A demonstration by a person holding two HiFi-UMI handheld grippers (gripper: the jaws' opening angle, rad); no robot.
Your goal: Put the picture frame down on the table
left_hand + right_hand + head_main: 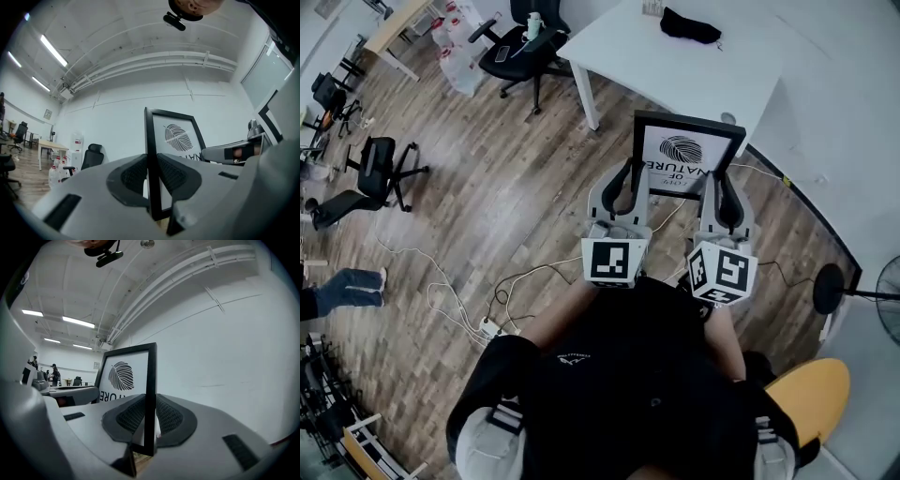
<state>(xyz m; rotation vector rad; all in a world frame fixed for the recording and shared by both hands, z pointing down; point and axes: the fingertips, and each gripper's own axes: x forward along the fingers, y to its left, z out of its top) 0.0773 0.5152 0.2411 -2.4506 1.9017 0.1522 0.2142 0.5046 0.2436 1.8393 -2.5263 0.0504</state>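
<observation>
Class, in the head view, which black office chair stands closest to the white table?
The black chair at the top, right beside the white table and its left corner; the other chairs stand well away near the left edge.

I stand on a brown wood floor [487, 187] with white cables [441, 281] trailing across it. Ahead is a white desk [675, 84] with a black cloth [689, 26] lying on it. One black office chair [520, 47] stands beside the desk, another [382, 164] well off to my left. The walls [117, 117] are white, and long ceiling lights [52, 49] glow overhead.

Black-edged, leaf-printed picture frame [686, 155], white table [675, 75], brown wood-plank floor [516, 178]
</observation>
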